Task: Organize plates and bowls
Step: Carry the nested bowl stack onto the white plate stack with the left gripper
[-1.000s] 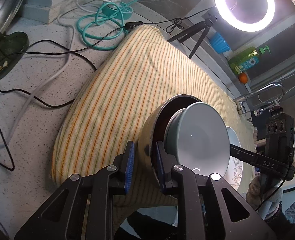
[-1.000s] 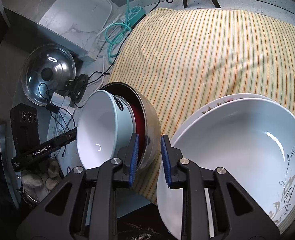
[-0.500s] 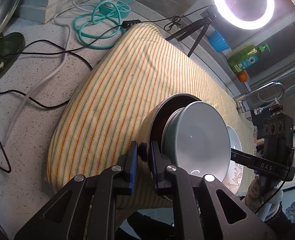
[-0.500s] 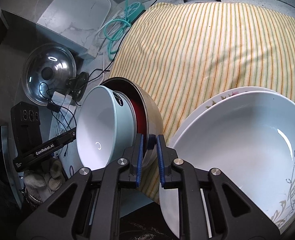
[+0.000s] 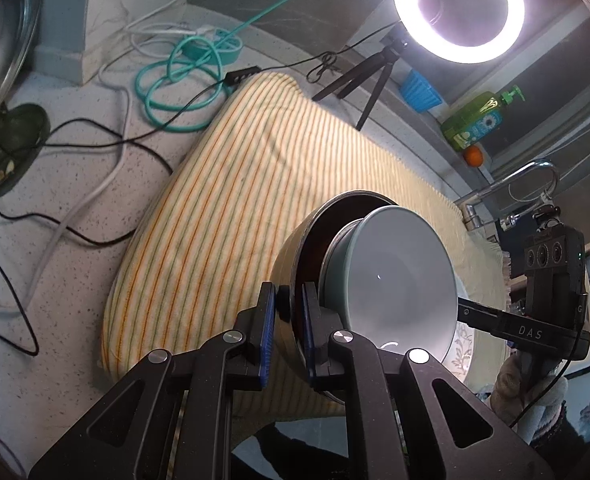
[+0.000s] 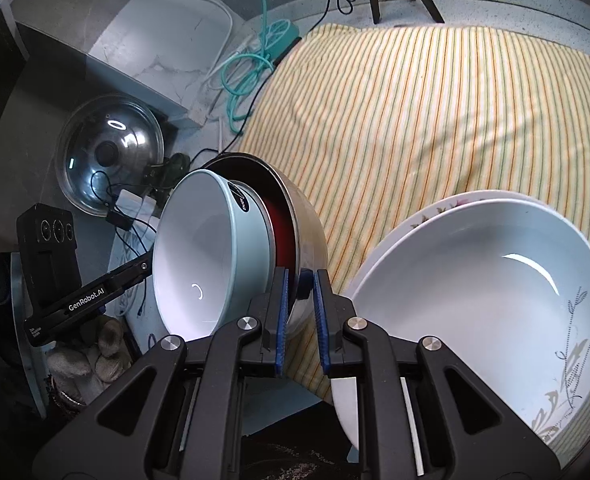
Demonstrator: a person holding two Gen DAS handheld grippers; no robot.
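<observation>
A steel bowl [image 5: 291,256] with a dark red inside stands tilted on its side, with a pale blue bowl [image 5: 399,276] nested in it. My left gripper [image 5: 285,316] is shut on the steel bowl's rim from one side. My right gripper [image 6: 299,312] is shut on the same rim [image 6: 295,240] from the other side, with the blue bowl [image 6: 199,252] to its left. A white deep plate [image 6: 487,288] sits stacked on a flowered plate [image 6: 435,210] at the right, on the striped cloth [image 6: 415,112].
The striped cloth [image 5: 235,200] covers the speckled counter [image 5: 55,240]. Cables and a teal hose [image 5: 183,80] lie at the back. A ring light [image 5: 459,4] on a tripod, a green soap bottle [image 5: 479,116] and a tap [image 5: 527,180] stand behind. A pot lid [image 6: 107,152] lies left.
Both grippers have closed from a wider gap onto the steel bowl's rim. The bowls have lifted and tilted a little; the views have shifted slightly.
</observation>
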